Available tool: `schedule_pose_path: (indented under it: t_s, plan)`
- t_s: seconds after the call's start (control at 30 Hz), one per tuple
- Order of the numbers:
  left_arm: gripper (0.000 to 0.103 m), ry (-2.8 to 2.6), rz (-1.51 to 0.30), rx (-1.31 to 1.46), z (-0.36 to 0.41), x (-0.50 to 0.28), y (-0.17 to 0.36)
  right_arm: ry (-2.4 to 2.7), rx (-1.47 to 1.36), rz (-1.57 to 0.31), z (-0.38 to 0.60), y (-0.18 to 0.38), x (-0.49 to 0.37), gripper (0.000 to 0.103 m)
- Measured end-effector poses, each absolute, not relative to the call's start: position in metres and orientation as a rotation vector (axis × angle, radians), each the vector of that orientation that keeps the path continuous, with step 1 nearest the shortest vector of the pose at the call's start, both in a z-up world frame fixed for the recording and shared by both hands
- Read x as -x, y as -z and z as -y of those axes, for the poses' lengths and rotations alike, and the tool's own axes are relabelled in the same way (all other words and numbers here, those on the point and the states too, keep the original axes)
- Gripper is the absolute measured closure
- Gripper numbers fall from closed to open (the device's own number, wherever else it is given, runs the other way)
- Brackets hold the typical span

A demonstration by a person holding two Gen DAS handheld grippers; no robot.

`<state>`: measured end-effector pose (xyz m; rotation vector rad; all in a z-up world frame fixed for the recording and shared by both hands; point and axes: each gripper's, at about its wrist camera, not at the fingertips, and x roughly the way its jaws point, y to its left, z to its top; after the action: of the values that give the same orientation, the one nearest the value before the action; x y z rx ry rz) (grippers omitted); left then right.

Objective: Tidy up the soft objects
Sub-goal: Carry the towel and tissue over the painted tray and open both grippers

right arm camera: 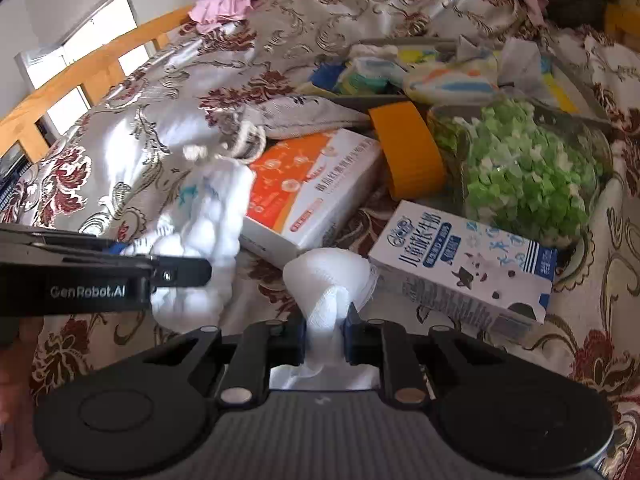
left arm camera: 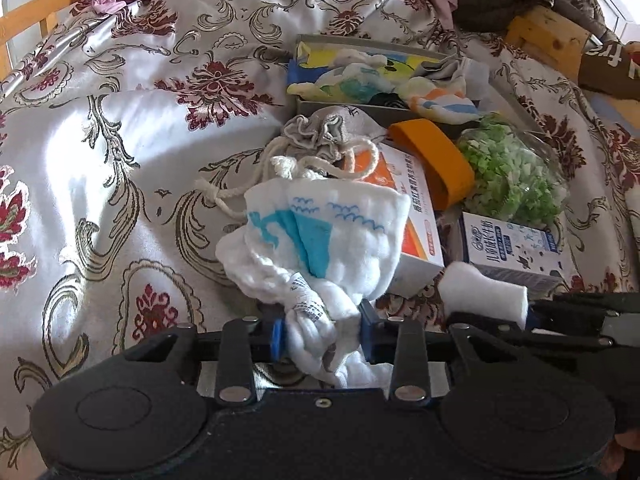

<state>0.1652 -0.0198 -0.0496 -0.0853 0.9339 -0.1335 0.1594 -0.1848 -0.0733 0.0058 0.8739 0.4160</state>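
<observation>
- The left gripper (left arm camera: 323,334) has its blue pads pinched on a bunched corner of the white muslin cloth (left arm camera: 320,232) with the blue boat print. The rest of the cloth is draped forward over the edge of the orange-and-white carton (left arm camera: 404,216).
- The right gripper (right arm camera: 326,334) is nearly closed on another twisted corner of white cloth (right arm camera: 330,276) (whether it is the same piece, neither view shows for certain).
- To do this step well, I would keep both pinches firm and draw the corners apart evenly so the fabric flattens rather than ropes. It should lift clear of the carton and the milk box (right arm camera: 464,264) before any fold.
- Just beyond lie a grey drawstring pouch (left arm camera: 320,132), an orange band (left arm camera: 434,160) and a clear bag of green bits (left arm camera: 512,172).
- Farthest, a shallow grey tray (left arm camera: 344,106) on the patterned bedspread (left arm camera: 140,140) holds several small printed cloths, loosely heaped; one striped cloth (left arm camera: 436,102) spills over its front rim.
</observation>
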Motion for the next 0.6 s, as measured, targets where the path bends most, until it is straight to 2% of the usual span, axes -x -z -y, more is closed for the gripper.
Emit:
schedule_pose_path:
  t_s: [0.3,0.6]
  plan:
    - [0.070,0.202,-0.883,0.146,0.017,-0.141,0.038,-0.407,-0.001,-0.739,0.189,0.054,-0.147,0.084]
    - [0.071,0.233,-0.685,0.073,0.030,-0.113,0.021,-0.383,0.032,-0.553,0.191,0.034,-0.135,0.084]
